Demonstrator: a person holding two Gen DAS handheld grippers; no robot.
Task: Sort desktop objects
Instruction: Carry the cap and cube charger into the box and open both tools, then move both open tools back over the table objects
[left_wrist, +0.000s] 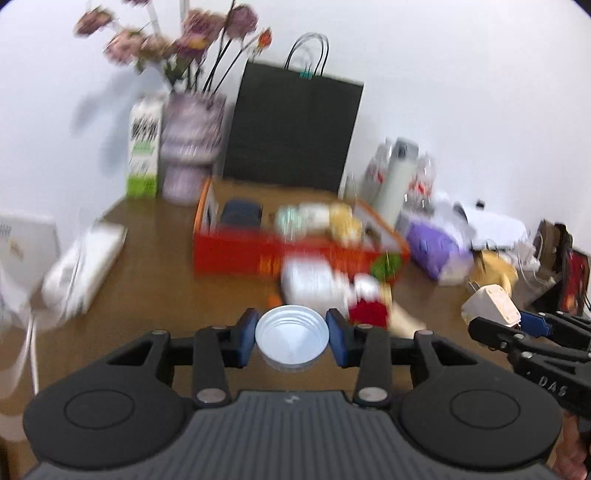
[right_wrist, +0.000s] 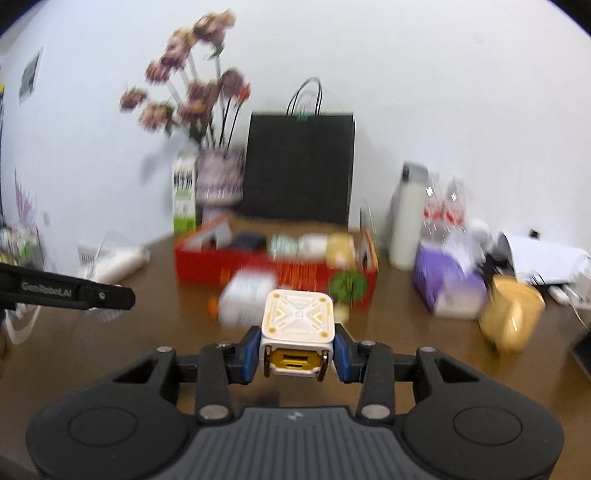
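Both tongs loaded over the cluttered desk.

In the left wrist view we saw the left gripper (left_wrist: 291, 338) clamped on a white round lid (left_wrist: 291, 341), its blue pads pressing the rim at 9 and 3 o'clock, hollow side facing us. In the right wrist view the right gripper (right_wrist: 297, 350) was clamped on a white and gold cube charger (right_wrist: 297, 332), pinched at both sides, gold port facing the camera. From the lid, the red box (left_wrist: 236, 254) of small items lay at 12 o'clock on the brown desk (left_wrist: 155, 266), with a blurred white packet (left_wrist: 314, 280) just before it. Behind the box we saw a black paper bag (left_wrist: 295, 129), and at 11 o'clock a vase of flowers (left_wrist: 192, 144) beside a green and white carton (left_wrist: 144, 147). At 2 o'clock lay a purple pack (left_wrist: 432, 247). A yellow cup (right_wrist: 513, 314) was at 3 o'clock from the charger.
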